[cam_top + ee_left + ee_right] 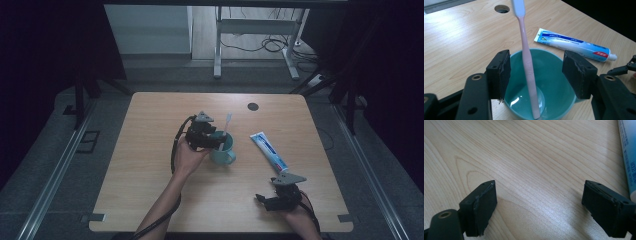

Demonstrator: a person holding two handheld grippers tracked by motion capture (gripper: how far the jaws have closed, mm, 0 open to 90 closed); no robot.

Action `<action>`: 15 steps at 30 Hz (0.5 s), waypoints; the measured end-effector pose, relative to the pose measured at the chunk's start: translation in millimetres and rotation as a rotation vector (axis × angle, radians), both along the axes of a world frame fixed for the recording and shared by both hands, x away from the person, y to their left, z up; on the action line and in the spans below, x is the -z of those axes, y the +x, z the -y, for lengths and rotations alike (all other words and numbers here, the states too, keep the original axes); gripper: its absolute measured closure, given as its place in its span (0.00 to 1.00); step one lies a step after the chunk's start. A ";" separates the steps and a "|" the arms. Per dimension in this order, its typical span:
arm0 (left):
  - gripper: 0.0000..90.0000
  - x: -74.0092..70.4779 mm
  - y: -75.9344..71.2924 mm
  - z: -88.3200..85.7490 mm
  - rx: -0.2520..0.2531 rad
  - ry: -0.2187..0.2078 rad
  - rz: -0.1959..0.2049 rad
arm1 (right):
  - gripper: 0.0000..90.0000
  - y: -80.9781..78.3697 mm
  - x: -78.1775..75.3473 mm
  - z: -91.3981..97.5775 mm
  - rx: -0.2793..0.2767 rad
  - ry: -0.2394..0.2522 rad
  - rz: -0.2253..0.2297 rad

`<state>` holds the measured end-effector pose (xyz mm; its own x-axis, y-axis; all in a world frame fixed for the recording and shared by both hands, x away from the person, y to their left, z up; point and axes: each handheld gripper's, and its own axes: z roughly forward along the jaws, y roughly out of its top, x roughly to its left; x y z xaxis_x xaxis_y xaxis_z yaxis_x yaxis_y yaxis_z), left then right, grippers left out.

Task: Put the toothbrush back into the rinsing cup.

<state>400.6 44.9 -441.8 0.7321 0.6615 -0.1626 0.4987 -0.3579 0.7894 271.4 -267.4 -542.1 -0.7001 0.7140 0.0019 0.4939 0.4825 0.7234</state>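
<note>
Black, rubber-padded jaws of the left gripper [536, 72] stood apart, clear of the ribbed pink toothbrush [527, 65] that leaned upright inside the glossy teal mug [554, 85]. Beyond it a flat blue-and-white toothpaste tube [574, 45] lay on the wood-grain table [461, 37]. Further right, the right gripper [539, 207] hung wide open over bare grain.

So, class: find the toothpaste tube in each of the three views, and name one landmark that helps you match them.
High view: toothpaste tube lies right of centre, diagonal, right of the teal mug.
Left gripper view: upper right, beyond the mug.
Right gripper view: along the right edge.
Shared landmark: the wooden table.
</note>
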 end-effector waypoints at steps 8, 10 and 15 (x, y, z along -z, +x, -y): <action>0.34 -0.9 -4.8 -0.6 -0.002 0.019 0.016 | 0.14 0.0 0.0 0.0 0.000 0.000 0.000; 0.33 -0.6 -5.4 -2.0 -0.003 0.011 0.010 | 0.14 0.0 0.0 0.0 0.000 0.000 0.000; 0.26 0.8 -7.7 -3.7 -0.006 0.023 0.004 | 0.14 0.0 0.1 0.0 0.000 -0.001 0.001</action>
<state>392.9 48.7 -442.6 0.7286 0.6695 -0.1445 0.4981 -0.3731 0.7828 271.4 -267.4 -542.1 -0.7000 0.7141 0.0006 0.4933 0.4829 0.7235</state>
